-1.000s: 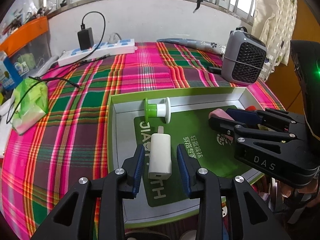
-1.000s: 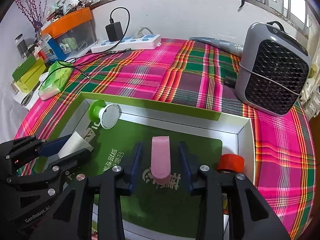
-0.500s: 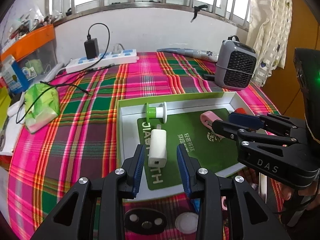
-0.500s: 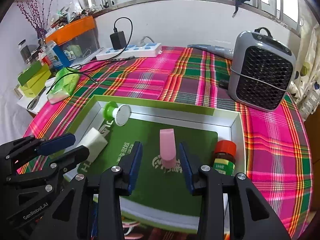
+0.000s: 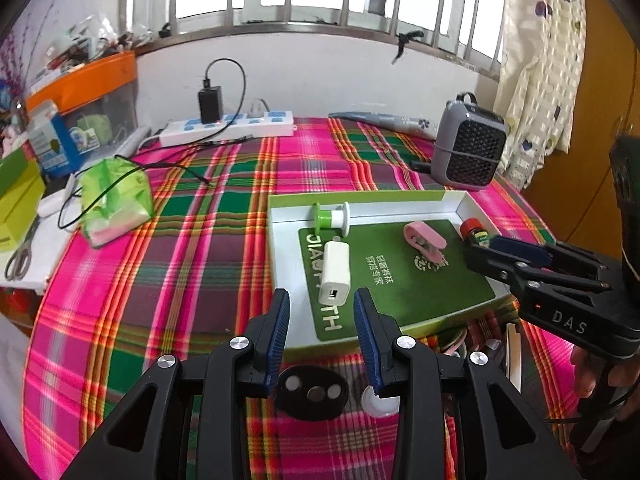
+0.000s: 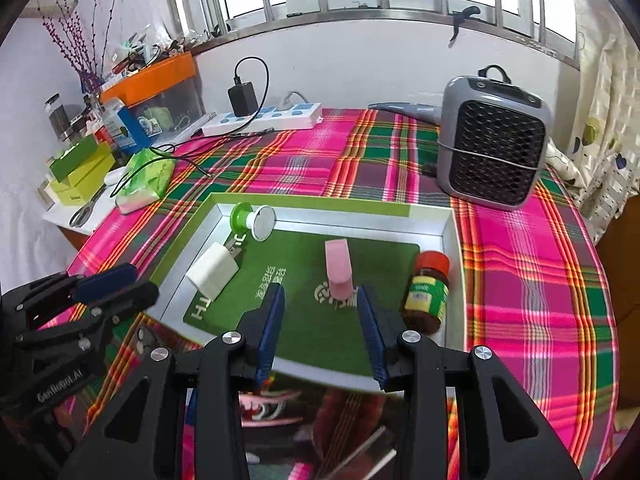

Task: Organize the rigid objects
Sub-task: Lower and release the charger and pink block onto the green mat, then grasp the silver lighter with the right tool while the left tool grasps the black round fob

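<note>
A green-rimmed white tray with a green mat lies on the plaid table. In it lie a white USB charger, a green and white spool, a pink clip and a small brown bottle with a red cap. My left gripper is open and empty, just in front of the charger. My right gripper is open and empty, just in front of the pink clip.
A grey fan heater stands at the back right. A white power strip with a black adapter lies at the back. A green tissue pack, boxes and scissors sit at the left. A black disc lies before the tray.
Both grippers have pulled back and up from the tray, empty. The charger and the pink clip stay lying in the tray. The red-capped bottle has come into view.
</note>
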A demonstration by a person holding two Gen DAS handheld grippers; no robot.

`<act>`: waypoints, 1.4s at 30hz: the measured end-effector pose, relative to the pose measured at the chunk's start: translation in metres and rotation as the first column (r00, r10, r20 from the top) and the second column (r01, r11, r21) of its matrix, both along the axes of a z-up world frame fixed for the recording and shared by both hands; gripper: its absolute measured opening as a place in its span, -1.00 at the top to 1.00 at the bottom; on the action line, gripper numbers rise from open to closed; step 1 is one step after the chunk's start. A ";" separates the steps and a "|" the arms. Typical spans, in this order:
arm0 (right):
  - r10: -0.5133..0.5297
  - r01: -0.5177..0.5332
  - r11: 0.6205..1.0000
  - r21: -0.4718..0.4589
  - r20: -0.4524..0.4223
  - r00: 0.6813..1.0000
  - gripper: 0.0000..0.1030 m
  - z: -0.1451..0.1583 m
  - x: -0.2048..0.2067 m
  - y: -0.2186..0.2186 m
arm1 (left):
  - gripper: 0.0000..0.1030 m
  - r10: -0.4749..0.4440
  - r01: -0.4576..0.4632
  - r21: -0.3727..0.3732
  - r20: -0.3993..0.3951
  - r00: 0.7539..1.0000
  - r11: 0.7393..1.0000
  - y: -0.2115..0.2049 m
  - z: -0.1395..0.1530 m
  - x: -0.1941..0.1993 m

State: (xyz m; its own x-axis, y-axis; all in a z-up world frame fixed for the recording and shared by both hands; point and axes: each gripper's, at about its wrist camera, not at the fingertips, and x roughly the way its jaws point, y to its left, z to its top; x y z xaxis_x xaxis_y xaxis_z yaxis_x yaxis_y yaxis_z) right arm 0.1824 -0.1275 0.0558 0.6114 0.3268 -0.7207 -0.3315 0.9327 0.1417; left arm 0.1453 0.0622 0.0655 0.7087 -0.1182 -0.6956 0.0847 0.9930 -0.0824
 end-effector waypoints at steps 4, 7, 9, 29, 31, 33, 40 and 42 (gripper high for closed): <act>-0.022 0.022 1.000 -0.004 0.011 1.000 0.24 0.002 -0.014 -0.008 | 0.37 0.014 -0.013 -0.021 0.010 1.000 1.000 0.009 0.001 -0.011; -0.056 0.056 0.998 0.001 0.013 0.998 0.24 0.003 -0.024 -0.018 | 0.37 0.020 -0.019 -0.033 0.010 1.000 0.999 0.016 0.001 -0.019; -0.094 0.094 0.996 0.000 0.008 0.996 0.24 0.001 -0.031 -0.026 | 0.37 0.022 -0.021 -0.045 0.015 1.000 0.999 0.021 0.000 -0.027; -0.226 0.221 0.973 -0.062 -0.081 0.971 0.03 -0.037 -0.079 -0.039 | 0.29 -0.001 -0.006 -0.134 -0.048 0.999 0.991 0.051 -0.027 -0.051; -0.233 0.226 0.971 -0.076 -0.084 0.969 0.03 -0.039 -0.079 -0.036 | 0.29 -0.007 -0.001 -0.139 -0.057 0.998 0.990 0.051 -0.029 -0.050; -0.236 0.229 0.969 -0.089 -0.085 0.968 0.03 -0.042 -0.079 -0.034 | 0.29 -0.018 0.008 -0.139 -0.066 0.998 0.990 0.050 -0.031 -0.049; -0.250 0.237 0.960 -0.149 -0.072 0.966 0.00 -0.046 -0.079 -0.027 | 0.29 -0.044 0.030 -0.155 -0.088 0.995 0.987 0.050 -0.037 -0.041; -0.258 0.244 0.954 -0.172 -0.062 0.964 -0.01 -0.046 -0.080 -0.028 | 0.28 -0.060 0.044 -0.163 -0.093 0.994 0.986 0.049 -0.038 -0.039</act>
